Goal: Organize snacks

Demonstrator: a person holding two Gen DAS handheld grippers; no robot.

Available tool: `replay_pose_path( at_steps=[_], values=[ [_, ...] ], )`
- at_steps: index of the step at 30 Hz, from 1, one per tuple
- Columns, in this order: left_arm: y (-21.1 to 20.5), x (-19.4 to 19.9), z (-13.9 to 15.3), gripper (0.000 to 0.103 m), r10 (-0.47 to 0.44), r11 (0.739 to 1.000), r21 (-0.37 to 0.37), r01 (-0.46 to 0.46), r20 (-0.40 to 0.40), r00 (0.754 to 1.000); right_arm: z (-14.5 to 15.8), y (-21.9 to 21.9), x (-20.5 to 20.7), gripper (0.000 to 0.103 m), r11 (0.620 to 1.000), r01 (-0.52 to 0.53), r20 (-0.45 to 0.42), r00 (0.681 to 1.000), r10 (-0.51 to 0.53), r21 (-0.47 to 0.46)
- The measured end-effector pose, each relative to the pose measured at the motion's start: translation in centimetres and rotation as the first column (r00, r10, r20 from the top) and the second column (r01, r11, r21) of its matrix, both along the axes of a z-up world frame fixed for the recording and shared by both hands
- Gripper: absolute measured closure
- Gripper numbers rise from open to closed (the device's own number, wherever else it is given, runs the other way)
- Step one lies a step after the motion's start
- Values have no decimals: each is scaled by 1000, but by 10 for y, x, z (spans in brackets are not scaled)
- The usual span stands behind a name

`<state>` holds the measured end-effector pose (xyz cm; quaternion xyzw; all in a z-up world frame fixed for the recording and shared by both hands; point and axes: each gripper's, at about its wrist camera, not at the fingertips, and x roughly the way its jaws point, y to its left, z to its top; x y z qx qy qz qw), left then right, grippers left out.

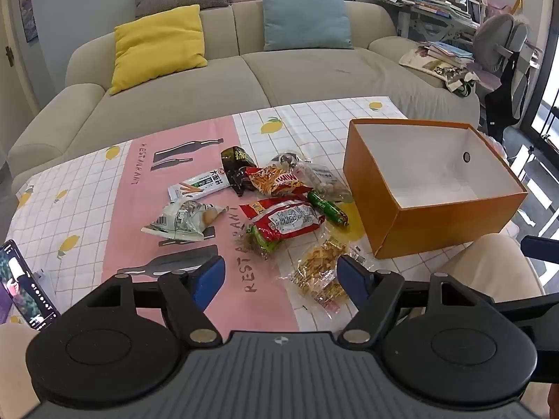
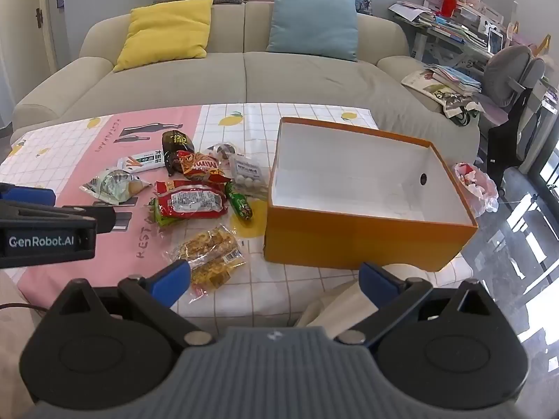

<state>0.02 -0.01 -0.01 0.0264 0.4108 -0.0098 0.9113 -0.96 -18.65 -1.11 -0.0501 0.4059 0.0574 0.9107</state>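
Note:
Several snack packets lie in a loose pile on the table: a red packet (image 1: pixel 284 221), a clear bag of yellow crackers (image 1: pixel 318 274), a green sausage stick (image 1: pixel 328 208), a crumpled green-white bag (image 1: pixel 181 221) and a black packet (image 1: pixel 236 169). An open orange box (image 1: pixel 433 185) with a white, empty inside stands to their right; it also shows in the right wrist view (image 2: pixel 363 192). My left gripper (image 1: pixel 281 277) is open and empty, just short of the cracker bag. My right gripper (image 2: pixel 276 281) is open and empty at the table's near edge, before the box.
The table has a pink and white lemon-print cloth (image 1: pixel 87 209). A phone (image 1: pixel 24 286) lies at its near left corner. A beige sofa (image 2: pixel 244 70) with yellow and blue cushions stands behind. A plastic bag (image 2: pixel 477 188) sits on the floor right of the box.

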Motion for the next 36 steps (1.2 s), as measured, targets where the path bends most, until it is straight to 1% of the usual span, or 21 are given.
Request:
replay_pose_path(
  at_steps=[8,9,13,17,36],
  values=[
    [3,0,0,17,1,1000,-9,-1,7,1000,0,0,0,3,1000,0,2,1000,0,4],
    [-3,0,-7,17,0,1000,0,0,5,1000,0,0,0,3,1000,-1,3,1000,1,4],
    [-3,1,-8,17,2,1000,1,-2,1,1000,2,-1,3,3,1000,-1,7,1000,1,1],
    [-1,-2,-2,17,-2,1000,6,2,0,1000,1,-1,0,3,1000,-1,8,1000,1,-1],
    [-1,-2,-3,17,-3,1000,8,3,-6,1000,0,2,-2,3,1000,-1,10,1000,1,-7]
  ],
)
